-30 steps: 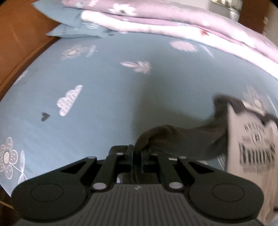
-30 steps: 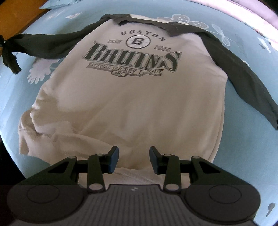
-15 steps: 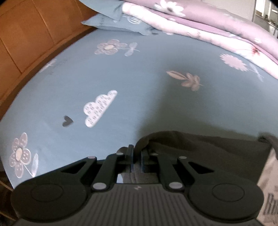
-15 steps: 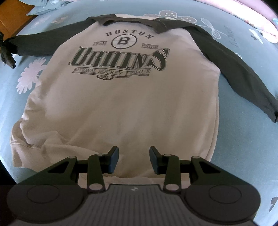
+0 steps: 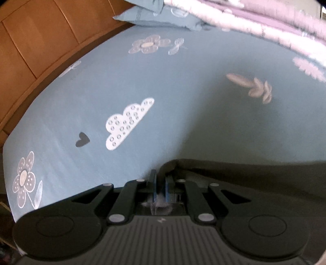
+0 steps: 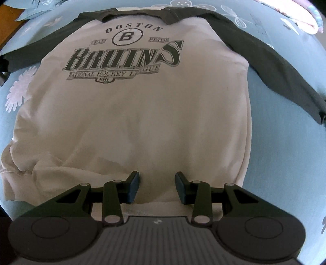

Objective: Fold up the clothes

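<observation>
A home bedroom — a bed with a patterned blue sheet (image 5: 183, 114), pillow (image 5: 154, 16) and wooden headboard (image 5: 34, 44).

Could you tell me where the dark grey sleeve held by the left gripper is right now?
In the left wrist view, the dark grey sleeve lies lower right on the blue patterned bedsheet, its cuff pinched in the left gripper.

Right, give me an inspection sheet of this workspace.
Surface: blue bedsheet printed with flowers and clouds.
Job's things: cream sweatshirt with dark sleeves lies face up, spread flat; hem rumpled at the left of the right wrist view.
Clutter: pink quilt and blue pillow at the far edge.
Grippers: left gripper shut on the dark sleeve; right gripper open above the hem, holding nothing.
Cables: nothing seen.
Surroundings: wooden panelling beside the bed.
</observation>
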